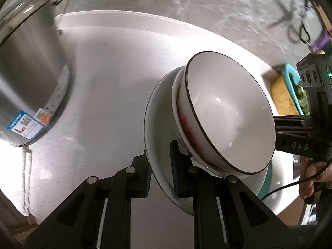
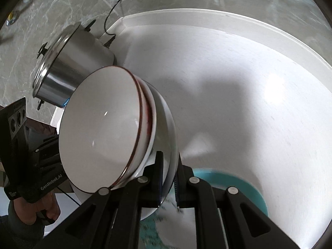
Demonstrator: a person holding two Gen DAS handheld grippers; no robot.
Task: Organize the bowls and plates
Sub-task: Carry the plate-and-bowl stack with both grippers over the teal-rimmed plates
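Plate [image 1: 157, 145] rim partly behind tongs [image 1: 160, 169]

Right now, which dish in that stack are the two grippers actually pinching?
The wide white plate at the bottom. Both the left gripper and right gripper clamp its rim, while the dark-rimmed bowl and the dish beneath it just ride on top, ungripped.

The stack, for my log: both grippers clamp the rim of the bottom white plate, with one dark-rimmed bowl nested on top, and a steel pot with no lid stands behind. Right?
Not quite: the steel pot has a glass lid on it, as the right wrist view shows. The rest stands: left gripper and right gripper clamp the white plate carrying the dark-rimmed bowl.
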